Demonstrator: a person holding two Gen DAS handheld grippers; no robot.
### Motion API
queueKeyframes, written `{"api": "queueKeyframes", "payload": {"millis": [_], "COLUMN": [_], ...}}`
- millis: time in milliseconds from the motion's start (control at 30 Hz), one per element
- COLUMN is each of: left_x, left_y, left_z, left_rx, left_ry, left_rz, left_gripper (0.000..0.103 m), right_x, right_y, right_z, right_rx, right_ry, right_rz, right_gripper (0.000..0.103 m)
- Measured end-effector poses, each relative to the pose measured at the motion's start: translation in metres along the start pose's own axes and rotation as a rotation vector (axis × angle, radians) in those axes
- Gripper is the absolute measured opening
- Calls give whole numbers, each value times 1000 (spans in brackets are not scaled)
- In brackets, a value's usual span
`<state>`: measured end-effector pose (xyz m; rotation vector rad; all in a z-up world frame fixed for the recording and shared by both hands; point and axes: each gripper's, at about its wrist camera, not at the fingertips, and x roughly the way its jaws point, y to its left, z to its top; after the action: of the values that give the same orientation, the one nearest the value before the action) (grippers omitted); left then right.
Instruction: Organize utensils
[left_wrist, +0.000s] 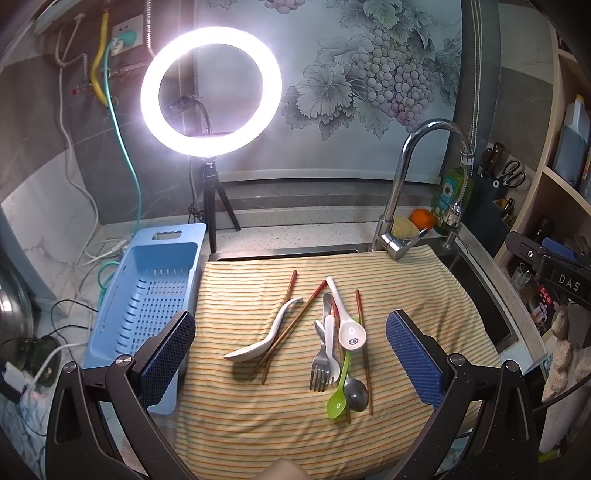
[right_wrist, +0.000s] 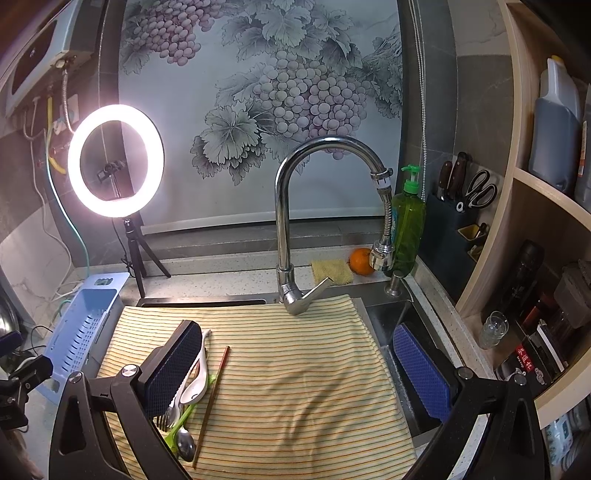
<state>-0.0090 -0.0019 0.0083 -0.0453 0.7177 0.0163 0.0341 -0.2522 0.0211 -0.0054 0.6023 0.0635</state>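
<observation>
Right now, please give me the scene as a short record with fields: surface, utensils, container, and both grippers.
surface: striped cloth laid over the sink
utensils: white spoon, patterned white spoon, fork, green spoon, metal spoon, several chopsticks, all loose on the cloth
container: blue drain basket, left of the cloth, nothing visible inside
left gripper: jaws open, holding nothing
right gripper: jaws open, holding nothing

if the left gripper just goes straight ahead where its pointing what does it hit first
Most likely the utensil pile on the striped cloth: the left gripper is open and its centre line runs onto the metal fork and white spoon. Depth is unclear, so it may meet cloth first.
</observation>
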Motion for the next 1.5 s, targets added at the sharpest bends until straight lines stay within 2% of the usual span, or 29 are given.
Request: {"api": "queueKeyframes", "payload": {"millis": [1500], "left_x": [17], "left_y": [-4], "left_z": [-3], "left_rx": [0], "left_ry": [38], "left_rz": [-9], "left_gripper": [103], "right_x": [25], "right_y": [3], "right_z": [-6], "right_rx": [2], "right_ry": [43], "right_rz": [6], "right_gripper": [103]}}
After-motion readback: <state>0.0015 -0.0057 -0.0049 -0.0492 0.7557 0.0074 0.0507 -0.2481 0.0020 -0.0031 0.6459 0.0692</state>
